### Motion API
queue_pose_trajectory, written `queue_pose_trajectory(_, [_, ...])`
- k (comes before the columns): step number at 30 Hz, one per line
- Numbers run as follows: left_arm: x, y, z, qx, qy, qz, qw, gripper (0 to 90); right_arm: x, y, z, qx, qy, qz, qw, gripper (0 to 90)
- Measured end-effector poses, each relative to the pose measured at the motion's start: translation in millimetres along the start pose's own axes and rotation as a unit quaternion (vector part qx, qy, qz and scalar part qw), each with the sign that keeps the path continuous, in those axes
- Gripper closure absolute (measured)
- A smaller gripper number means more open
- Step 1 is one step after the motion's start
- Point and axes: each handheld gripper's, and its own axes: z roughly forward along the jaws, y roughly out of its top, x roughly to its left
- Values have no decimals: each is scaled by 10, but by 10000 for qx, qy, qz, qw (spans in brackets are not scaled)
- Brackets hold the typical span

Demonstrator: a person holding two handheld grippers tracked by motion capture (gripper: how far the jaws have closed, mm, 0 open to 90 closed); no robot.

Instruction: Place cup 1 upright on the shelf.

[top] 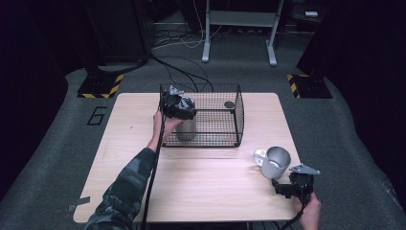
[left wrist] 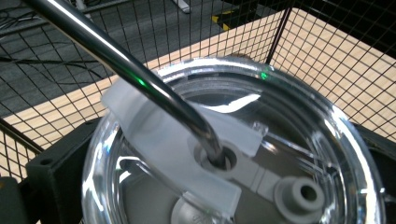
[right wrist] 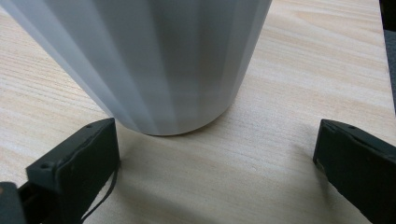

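Observation:
A steel tumbler (top: pixel 186 130) stands inside the black wire basket (top: pixel 239 115), at its near left corner. My left gripper (top: pixel 178 108) is on top of it, shut on the tumbler's clear lid (left wrist: pixel 289 107), whose rim spans the gap between the two jaws. A metal straw (left wrist: pixel 140 77) rises through a hole in the lid. Near the right front of the table a grey steel mug (top: pixel 275 162) with a white handle sits on the wood. My right gripper (top: pixel 283 185) is just in front of the mug (right wrist: pixel 154 60), open wide, with the mug's base ahead of the jaws and apart from them.
The wooden table (top: pixel 206 177) carries the basket at the back centre. A small dark round object (top: pixel 229 104) lies in the basket's far right part. Floor cables and a white stand (top: pixel 239 19) are beyond the table. The table's right edge is close to my right gripper.

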Motion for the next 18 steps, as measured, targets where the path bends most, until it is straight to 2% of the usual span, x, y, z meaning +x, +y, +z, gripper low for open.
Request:
queue_pose_trajectory(4, [6,43,-28,-56,-20,-35,10000,0,0,0,0,1,1,0,10000,0])
queue_pose_trajectory(9, [6,106,-86,-122,-46,24,9999,0,0,0,0,1,0,0,10000,0])
queue_pose_trajectory(11, [-14,134,-131,-219,22,154,9996,0,0,0,0,-1,1,-2,10000,0])
queue_pose_trajectory(18, [6,145,-237,-280,13,159,9995,0,0,0,0,1,1,0,10000,0])
